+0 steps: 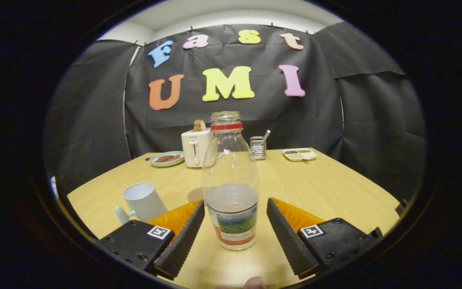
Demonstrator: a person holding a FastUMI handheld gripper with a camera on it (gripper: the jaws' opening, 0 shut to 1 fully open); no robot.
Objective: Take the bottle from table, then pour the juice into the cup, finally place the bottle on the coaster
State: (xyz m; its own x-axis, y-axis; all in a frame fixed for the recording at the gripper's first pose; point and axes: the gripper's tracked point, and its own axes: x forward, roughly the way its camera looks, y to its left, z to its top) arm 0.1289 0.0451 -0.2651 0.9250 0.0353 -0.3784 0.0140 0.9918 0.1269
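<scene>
Wooden table (315, 180) in black-cloth booth. Uncapped bottle (231, 180) stands upright on it, between the fingers (183, 237) of the tool (235, 214), jaws wide, neither touching it. White cup (142, 200) just left; toaster (195, 146) and plate (167, 158) beyond.

The fisheye camera rides low on the gripper (235, 218), facing forward across the tabletop (327, 188) toward the booth wall.
</scene>
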